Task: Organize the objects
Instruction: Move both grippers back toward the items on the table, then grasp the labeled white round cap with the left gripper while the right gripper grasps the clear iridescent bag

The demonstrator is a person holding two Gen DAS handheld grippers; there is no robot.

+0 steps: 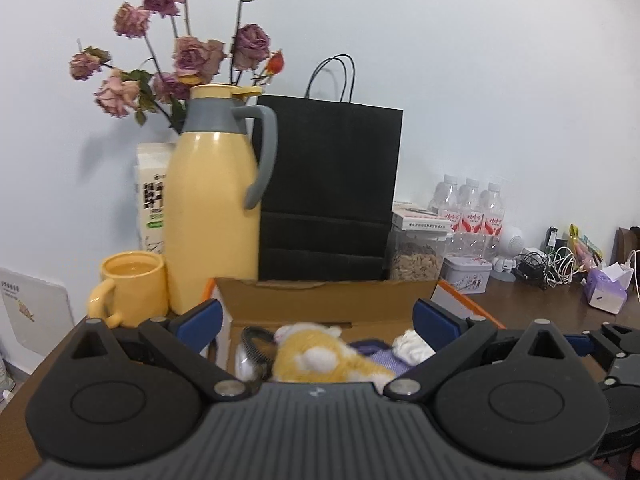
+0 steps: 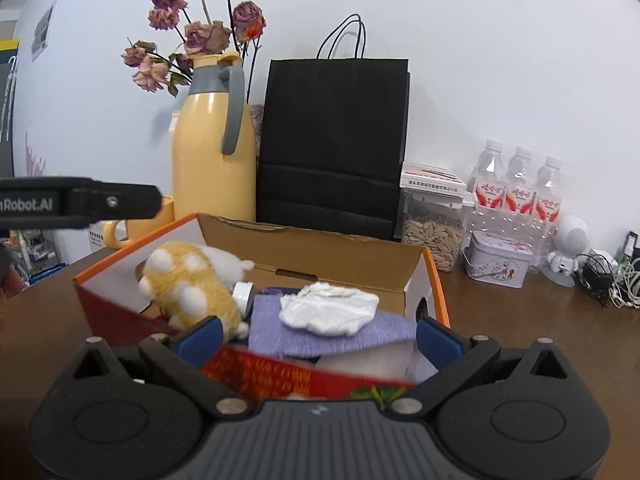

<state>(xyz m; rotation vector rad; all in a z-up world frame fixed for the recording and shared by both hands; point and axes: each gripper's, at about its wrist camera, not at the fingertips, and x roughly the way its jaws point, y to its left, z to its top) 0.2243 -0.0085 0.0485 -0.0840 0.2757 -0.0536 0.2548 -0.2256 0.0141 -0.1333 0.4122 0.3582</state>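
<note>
Nearest, the left gripper point(image 1: 316, 320) has its fingers wide with nothing gripped, and the right gripper point(image 2: 318, 338) is likewise wide and empty. Both face the open cardboard box point(image 2: 340, 252) on the desk point(image 2: 520, 320). Inside it, left to right: plush toy point(image 2: 184, 284), purple cloth point(image 2: 272, 328), crumpled white tissue point(image 2: 330, 308). Behind stand a yellow mug point(image 1: 134, 286), yellow jug point(image 1: 212, 208), black bag point(image 1: 330, 188) and water bottles point(image 2: 518, 192).

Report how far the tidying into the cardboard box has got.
Done: the plush toy, purple cloth and white crumpled cloth lie in the cardboard box. In hand: nothing; the left gripper and right gripper are both open and empty. Left: possibly the yellow mug, outside the box.
</note>
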